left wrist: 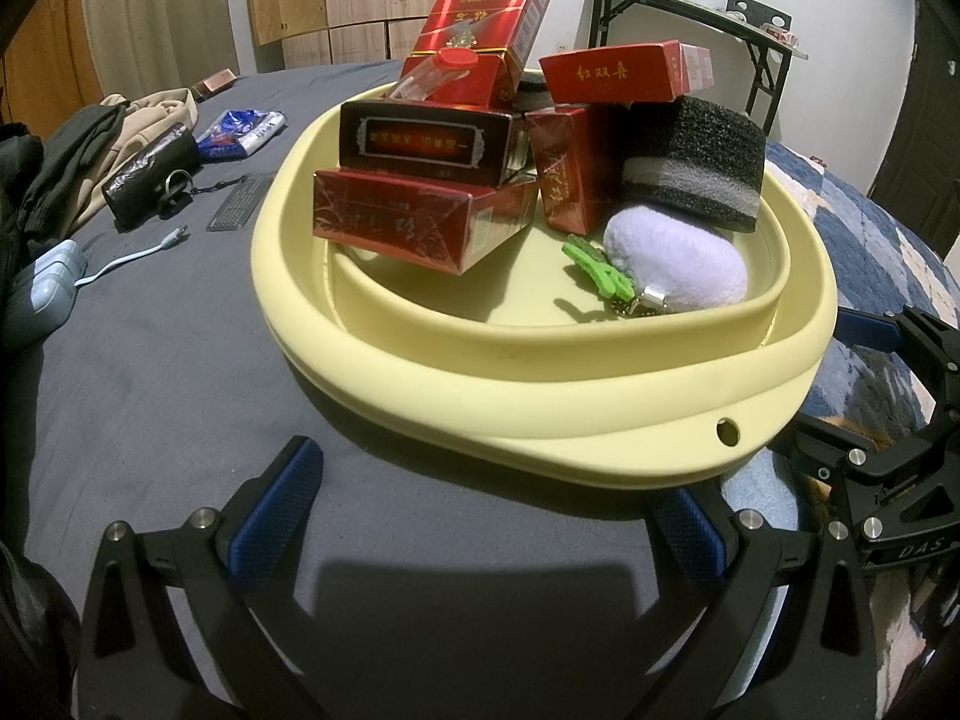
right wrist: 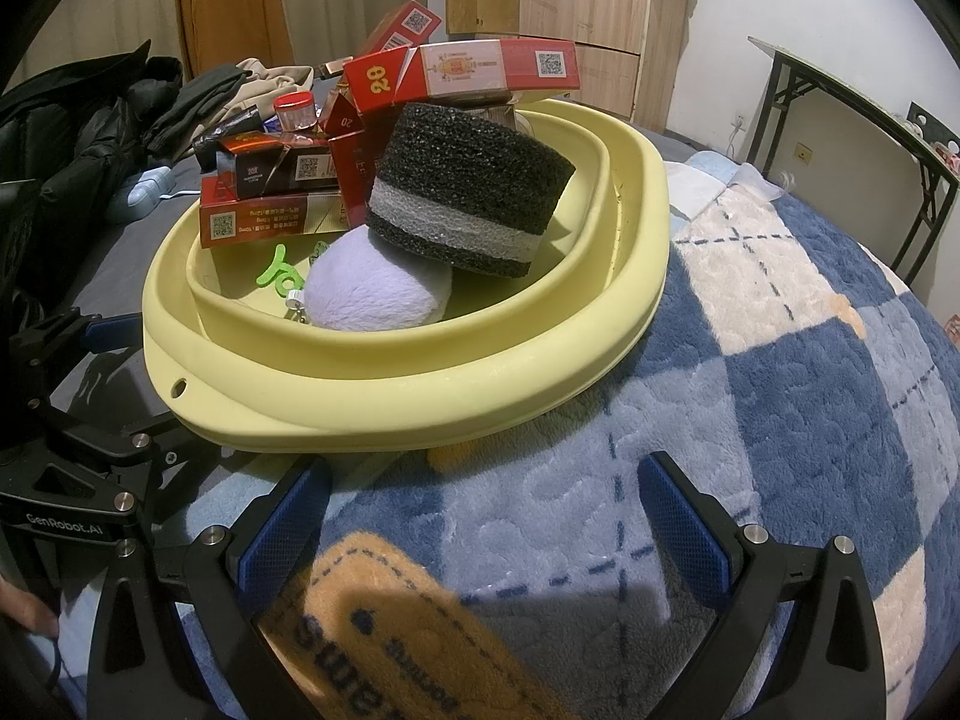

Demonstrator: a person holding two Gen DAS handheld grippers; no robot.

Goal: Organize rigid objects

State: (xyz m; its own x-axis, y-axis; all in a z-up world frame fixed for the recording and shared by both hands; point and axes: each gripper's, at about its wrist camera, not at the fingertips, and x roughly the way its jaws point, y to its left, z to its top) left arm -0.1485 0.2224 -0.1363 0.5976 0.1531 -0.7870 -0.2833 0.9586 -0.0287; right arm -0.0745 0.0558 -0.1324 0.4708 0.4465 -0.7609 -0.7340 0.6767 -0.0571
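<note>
Your left gripper and right gripper hang spread wide and empty before the yellow basin on the bed. Red boxes, a foam block and a plush toy sit inside.

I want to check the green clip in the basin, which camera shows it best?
The left wrist view: the green clip lies in plain sight on the yellow basin floor, beside the purple plush. In the right wrist view the plush and basin wall hide part of it.

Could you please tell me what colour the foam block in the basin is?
The foam block is black with a light grey band, clearest in the right wrist view.
</note>
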